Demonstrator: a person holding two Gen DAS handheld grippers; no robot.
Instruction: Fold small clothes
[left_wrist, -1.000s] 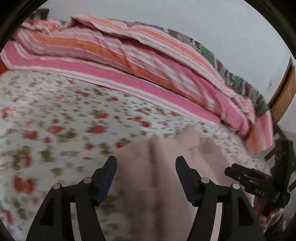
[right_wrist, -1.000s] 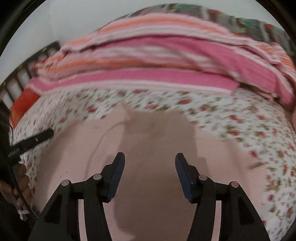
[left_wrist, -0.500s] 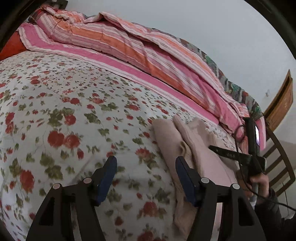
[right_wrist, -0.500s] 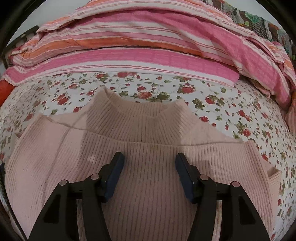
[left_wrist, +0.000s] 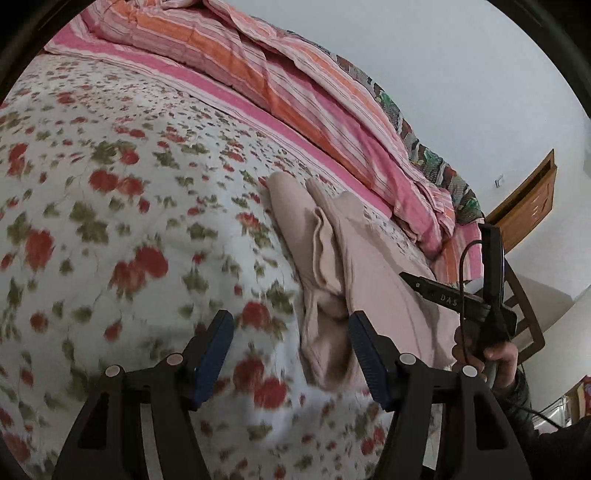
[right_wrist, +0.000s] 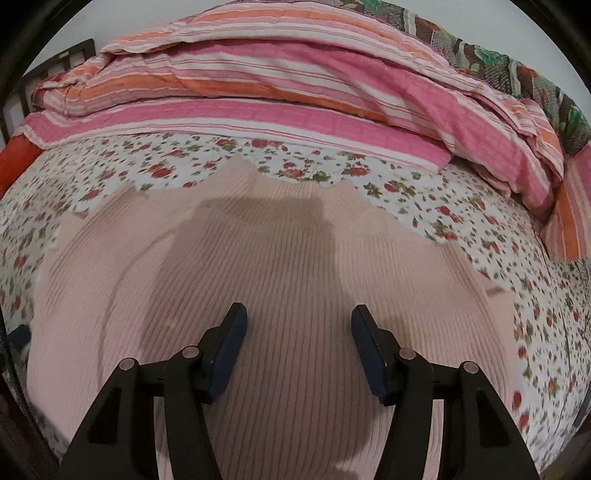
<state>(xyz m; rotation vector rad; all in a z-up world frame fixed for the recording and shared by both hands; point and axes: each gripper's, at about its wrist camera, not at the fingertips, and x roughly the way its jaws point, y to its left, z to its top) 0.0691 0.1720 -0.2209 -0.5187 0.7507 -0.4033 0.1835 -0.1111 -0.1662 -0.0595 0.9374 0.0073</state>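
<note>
A pale pink ribbed sweater (right_wrist: 288, 258) lies flat on the floral bedsheet (right_wrist: 480, 229), collar at the far side. My right gripper (right_wrist: 299, 312) hangs open just over its chest, nothing between the pads. In the left wrist view the sweater (left_wrist: 332, 251) shows edge-on, with a sleeve folded in along its left side. My left gripper (left_wrist: 290, 321) is open over the sheet (left_wrist: 110, 221) at that left edge, its right finger (left_wrist: 364, 343) beside the folded cloth. A hand (left_wrist: 495, 354) holds the right gripper (left_wrist: 443, 295) over the sweater's far side.
A pink and orange striped quilt (right_wrist: 258, 85) is heaped along the far side of the bed, and an orange cushion (right_wrist: 14, 162) lies at the left. A wooden board (left_wrist: 528, 199) and a dark chair frame (left_wrist: 524, 314) stand beyond the bed's right end.
My left gripper left the sweater, swung left over the sheet, then sank close to its left edge. The right gripper came down nearer the sweater's chest.
</note>
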